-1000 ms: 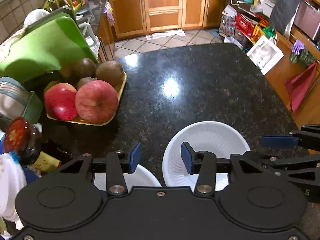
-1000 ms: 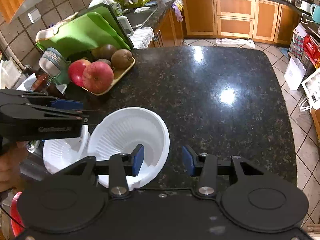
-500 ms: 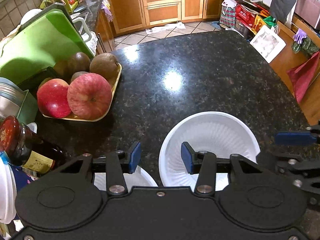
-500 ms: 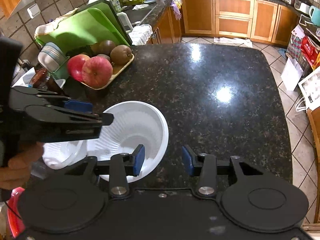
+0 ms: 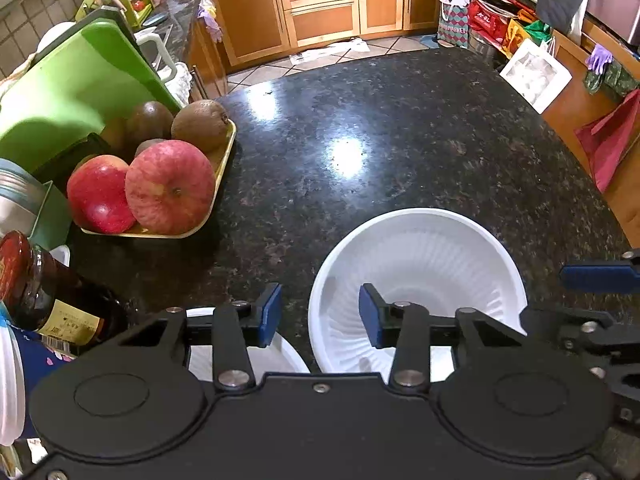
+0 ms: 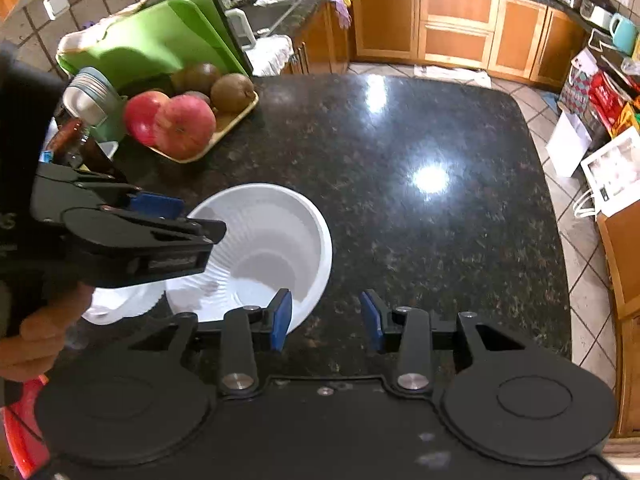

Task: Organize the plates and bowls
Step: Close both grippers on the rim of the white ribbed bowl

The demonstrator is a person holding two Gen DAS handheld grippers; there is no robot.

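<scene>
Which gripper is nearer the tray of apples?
Left. The left gripper hangs between the two white bowls, on the side toward the tray of apples; the right gripper is beyond the big bowl, farther off.

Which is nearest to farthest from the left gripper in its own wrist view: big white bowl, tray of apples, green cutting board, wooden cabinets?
From the left gripper:
1. Big white bowl, right at the fingertips, its left rim between the open jaws.
2. Tray of apples, further off on the left of the counter.
3. Green cutting board, leaning behind the tray, far left.
4. Wooden cabinets, across the floor at the back.
</scene>
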